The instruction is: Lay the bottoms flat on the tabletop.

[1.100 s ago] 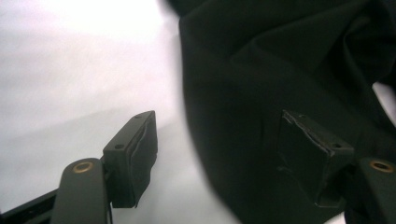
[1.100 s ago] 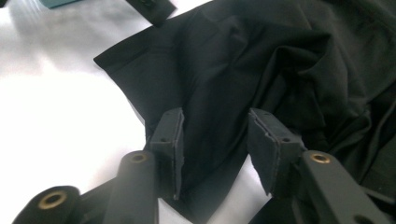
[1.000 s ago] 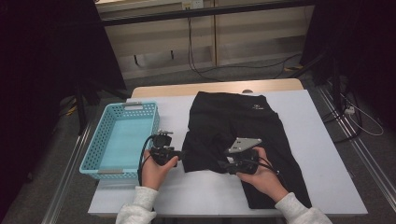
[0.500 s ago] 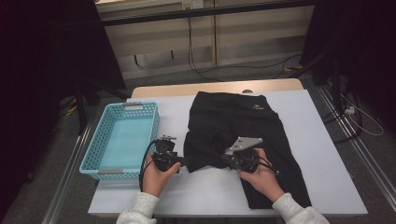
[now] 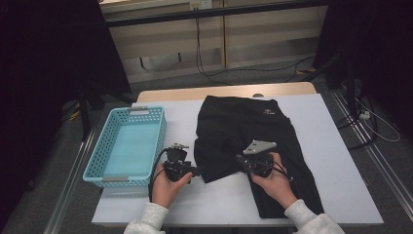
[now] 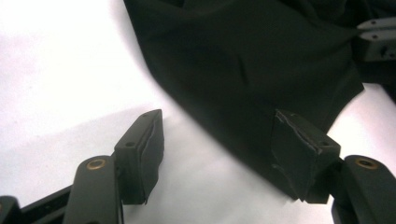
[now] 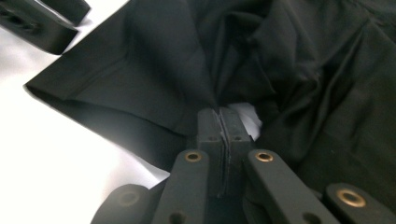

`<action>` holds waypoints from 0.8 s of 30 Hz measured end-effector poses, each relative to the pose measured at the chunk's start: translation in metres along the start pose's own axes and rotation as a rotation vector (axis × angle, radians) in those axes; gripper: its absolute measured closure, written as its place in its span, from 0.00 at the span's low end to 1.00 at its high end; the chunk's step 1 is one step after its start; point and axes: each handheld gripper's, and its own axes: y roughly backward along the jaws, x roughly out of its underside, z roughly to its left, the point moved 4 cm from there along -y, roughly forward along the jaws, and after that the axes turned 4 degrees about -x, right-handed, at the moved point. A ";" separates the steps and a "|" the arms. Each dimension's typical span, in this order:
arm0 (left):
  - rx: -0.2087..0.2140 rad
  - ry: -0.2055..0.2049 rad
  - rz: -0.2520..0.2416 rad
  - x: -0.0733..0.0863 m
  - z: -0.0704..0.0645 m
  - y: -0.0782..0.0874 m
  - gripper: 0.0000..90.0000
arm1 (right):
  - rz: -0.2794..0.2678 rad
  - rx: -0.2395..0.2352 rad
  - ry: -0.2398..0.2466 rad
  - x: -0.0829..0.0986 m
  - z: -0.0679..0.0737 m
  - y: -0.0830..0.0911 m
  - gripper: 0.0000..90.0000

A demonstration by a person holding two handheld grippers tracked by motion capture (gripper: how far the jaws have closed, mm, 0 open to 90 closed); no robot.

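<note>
Standing at the near edge of the white table (image 5: pixel 146 204), the person works two hand-held grippers on a pair of black leggings (image 5: pixel 272 131).

Left gripper (image 6: pixel 219 154): jaws spread wide, one on bare table, the other over the fabric's hem corner. Nothing clamped yet; whether the far jaw touches cloth is hard to tell.

Right gripper (image 7: pixel 219 126): jaws pressed together on a fold of the fabric, cloth bunching and rucking away from the pinch.

Garment lies centre-right on the table, waistband at the far edge, one leg doubled back toward the middle. Judged thin, limp and light, a bit slick: it will drape and slip, so hems or corner folds are the best places to take hold.

Left of the garment, a turquoise plastic basket (image 5: pixel 97 161) sits empty.
</note>
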 end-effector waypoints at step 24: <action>-0.009 -0.026 0.063 0.003 -0.018 -0.005 0.98 | -0.033 -0.034 0.079 -0.001 0.009 0.010 0.55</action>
